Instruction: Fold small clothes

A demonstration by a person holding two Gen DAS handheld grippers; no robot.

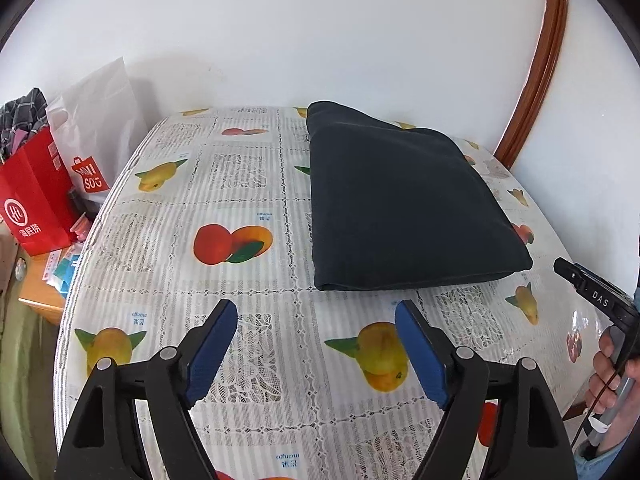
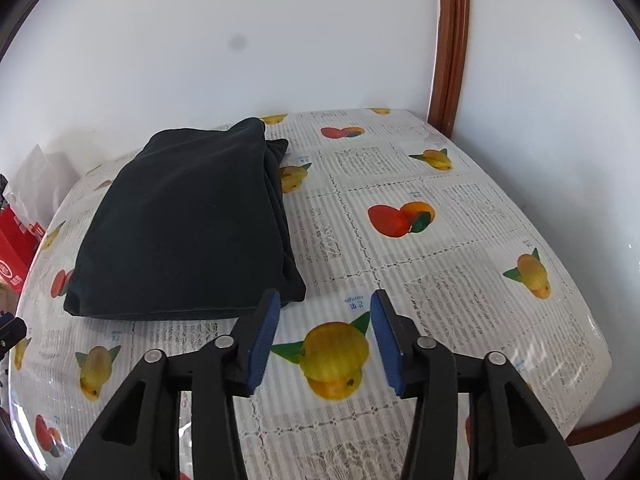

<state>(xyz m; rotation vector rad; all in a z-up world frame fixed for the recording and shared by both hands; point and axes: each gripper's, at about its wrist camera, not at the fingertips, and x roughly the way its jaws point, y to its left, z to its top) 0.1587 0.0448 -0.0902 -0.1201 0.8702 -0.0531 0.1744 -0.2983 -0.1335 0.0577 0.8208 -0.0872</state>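
A dark navy garment (image 1: 404, 204) lies folded into a thick rectangle on the table with the fruit-print cloth (image 1: 240, 208). It also shows in the right wrist view (image 2: 184, 224), with stacked fold layers along its right edge. My left gripper (image 1: 316, 312) is open and empty, hovering just in front of the garment's near edge. My right gripper (image 2: 324, 304) is open and empty, just right of the garment's near right corner. The right gripper's body and the hand holding it show at the right edge of the left wrist view (image 1: 592, 292).
A red paper bag (image 1: 36, 200) and a white Miniso bag (image 1: 96, 132) stand left of the table, over a low wooden stand with small items (image 1: 52, 276). A white wall backs the table. A brown wooden frame (image 2: 450, 40) runs up the wall at the right.
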